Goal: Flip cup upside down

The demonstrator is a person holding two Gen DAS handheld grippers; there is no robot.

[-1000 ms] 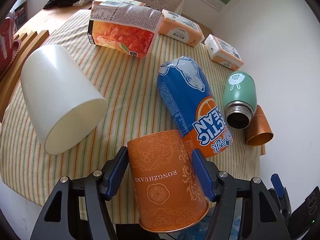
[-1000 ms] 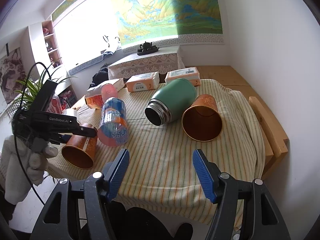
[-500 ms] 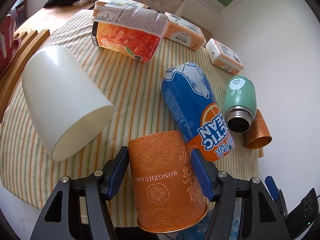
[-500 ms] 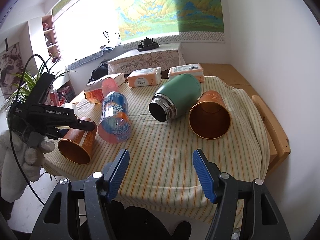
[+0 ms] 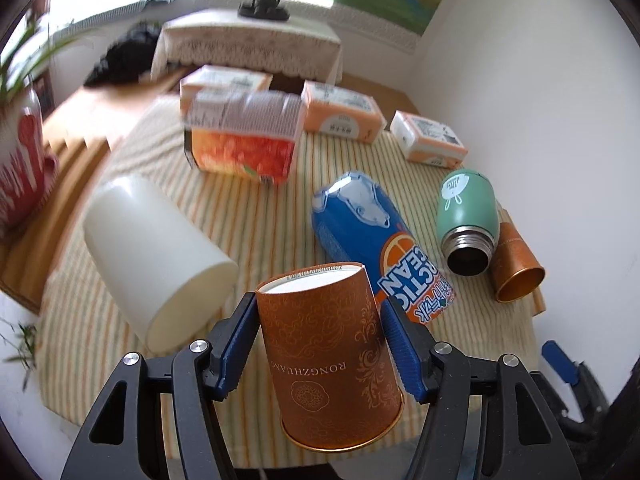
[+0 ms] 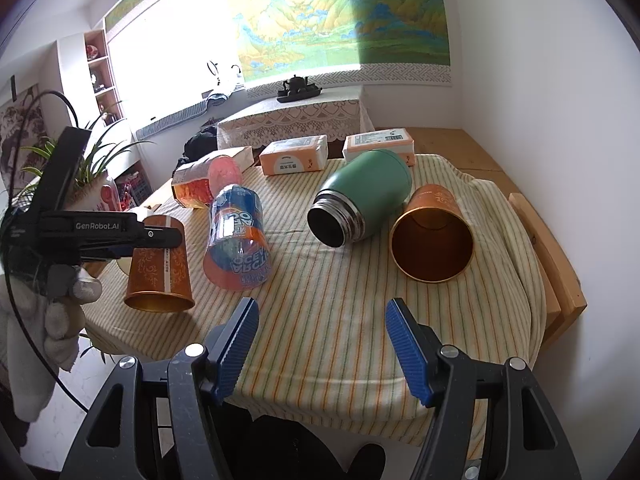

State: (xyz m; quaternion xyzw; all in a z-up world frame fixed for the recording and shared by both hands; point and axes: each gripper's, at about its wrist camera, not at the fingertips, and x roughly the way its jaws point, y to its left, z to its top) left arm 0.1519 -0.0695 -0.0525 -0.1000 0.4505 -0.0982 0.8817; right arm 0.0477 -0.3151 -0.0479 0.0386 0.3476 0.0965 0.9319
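Note:
My left gripper [image 5: 318,322] is shut on an orange paper cup [image 5: 332,352] with gold patterns, held above the table's near left edge. The cup is upside down, its base up and its open mouth down, slightly tilted. It also shows in the right wrist view [image 6: 158,268], with the left gripper [image 6: 160,236] clamped around it. My right gripper [image 6: 320,328] is open and empty above the table's front edge. A second orange cup [image 6: 434,236] lies on its side at the right.
On the striped tablecloth [image 6: 340,320] lie a blue drink can [image 5: 376,240], a green flask [image 5: 466,216], a white cup [image 5: 160,260] and an orange juice carton [image 5: 244,140]. Tissue packs [image 5: 344,112] line the far edge. A wall stands at the right.
My left gripper has tilted up with the cup, so the cup's base now shows and its mouth points down. The right gripper moved slightly closer to the table.

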